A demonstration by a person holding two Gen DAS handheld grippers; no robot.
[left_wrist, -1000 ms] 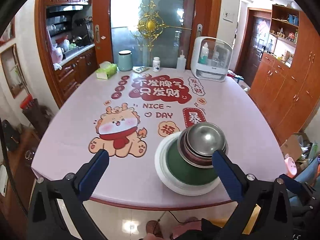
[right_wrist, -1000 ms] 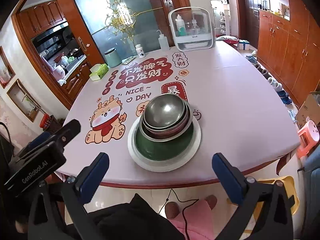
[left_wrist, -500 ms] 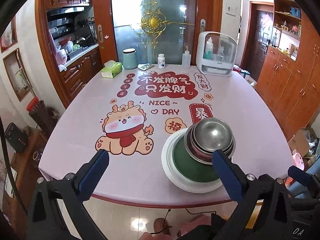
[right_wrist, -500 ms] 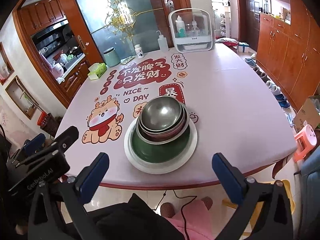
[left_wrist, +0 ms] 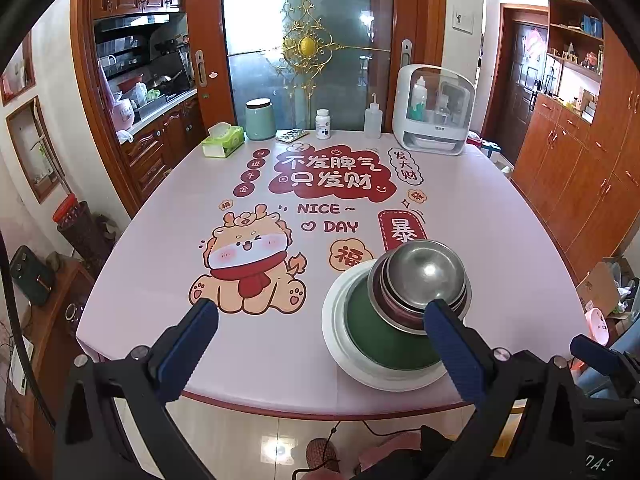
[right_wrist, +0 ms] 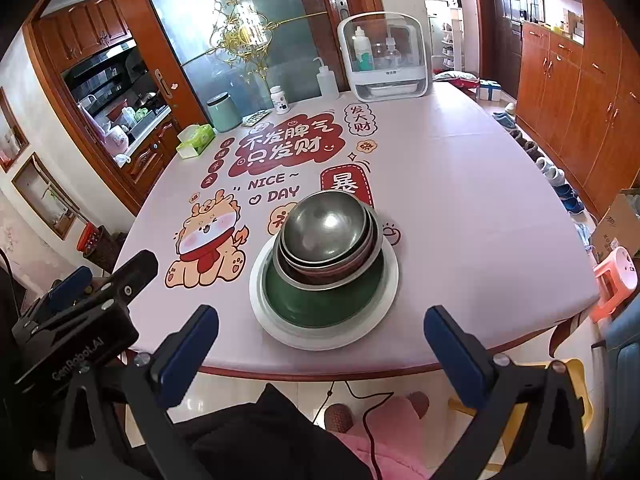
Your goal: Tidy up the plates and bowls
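In the left wrist view, your left tongs (left_wrist: pixel 320 334) are spread wide and hold nothing, hanging off the near edge of the tabletop (left_wrist: pixel 500 240). The stack sits at about 4 o'clock from the middle of the view: a white plate (left_wrist: pixel 340 344) at the bottom, a green bowl (left_wrist: pixel 368 328) on it, then steel bowls (left_wrist: pixel 424 272) nested on top. The nest leans toward 1 o'clock, off centre on the plate. The right finger overlaps the stack in the picture, though contact cannot be told.

In the right wrist view, your right tongs (right_wrist: pixel 320 334) are also wide and empty, short of the tabletop edge. The stack lies dead ahead at 12 o'clock, near that edge, plate (right_wrist: pixel 384 296) rim showing all round. The left tool's body shows at 8 o'clock.

The risk, as I judge it: pinch only the top steel bowl and the smooth rims may slip or drag the nest sideways; nudge the plate toward you and the whole stack could go over the edge.
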